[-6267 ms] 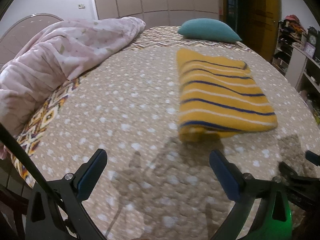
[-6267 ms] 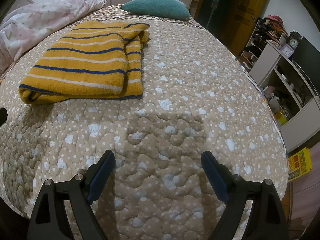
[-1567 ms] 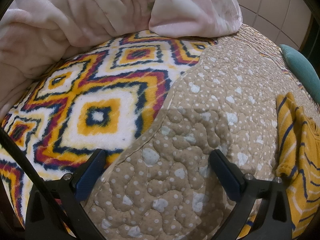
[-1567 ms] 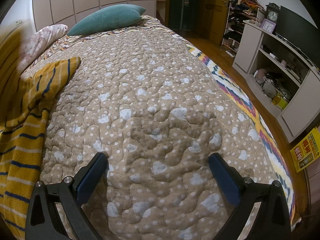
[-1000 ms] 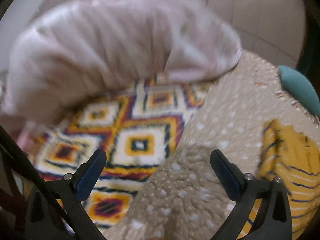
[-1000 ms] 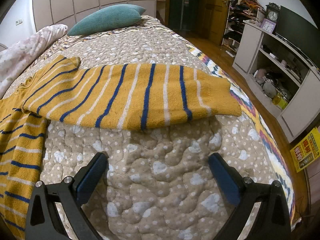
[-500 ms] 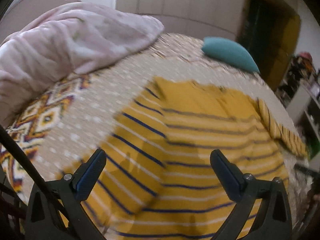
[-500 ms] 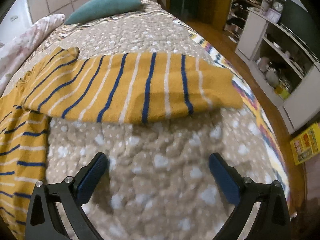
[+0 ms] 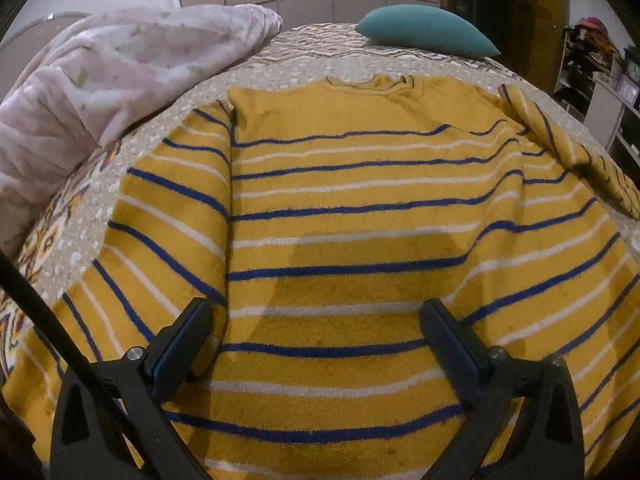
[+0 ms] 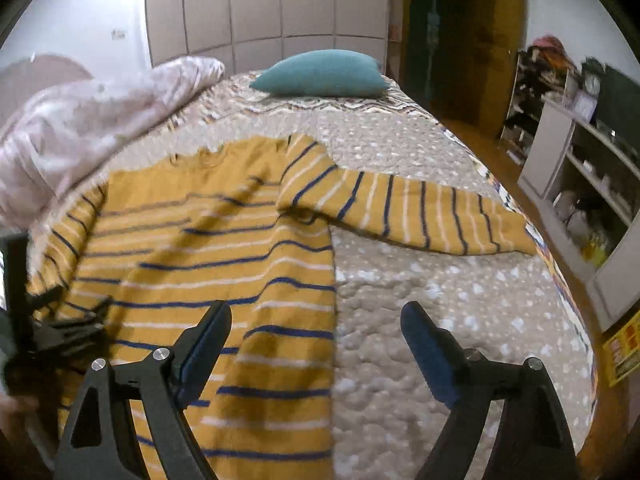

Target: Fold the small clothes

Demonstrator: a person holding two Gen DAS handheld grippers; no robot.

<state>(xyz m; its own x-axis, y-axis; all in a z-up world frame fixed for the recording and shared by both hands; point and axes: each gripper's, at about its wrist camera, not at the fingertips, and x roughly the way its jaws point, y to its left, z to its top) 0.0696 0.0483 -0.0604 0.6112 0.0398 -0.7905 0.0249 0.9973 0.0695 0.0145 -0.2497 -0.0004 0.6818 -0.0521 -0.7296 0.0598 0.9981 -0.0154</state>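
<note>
Unfolded since the earlier frames, when it lay as a tidy rectangle, the yellow striped sweater [image 9: 360, 216] now lies spread flat on its own across the quilted bedspread [image 10: 452, 304], and both of my cameras have swung in over it. I read the spread-out layout as deliberate: a knit has to be opened and squared before any fold will hold, and the wide, soft bed gives it room. Beyond it, the pink duvet [image 9: 120, 72] is heaped along the left edge, well clear of the working area, and the teal pillow [image 10: 324, 72] sits at the far end, apart from the collar. As for the sweater itself, it is mustard yellow with thin blue and white bands, neck hole pointing away from me, body mostly smooth with a few soft ripples; one sleeve lies alongside the torso on the left, while the other sleeve [image 10: 420, 216] stretches out sideways toward the right edge of the bed. I judge that outstretched sleeve to be the first part to bring in. My left gripper [image 9: 316, 344] hangs over the lower body of the garment, fingers spread wide with nothing between them. My right gripper [image 10: 316, 344] straddles the sweater's right side seam; its jaws have just been closing a little yet stand well apart, gripping nothing.
</note>
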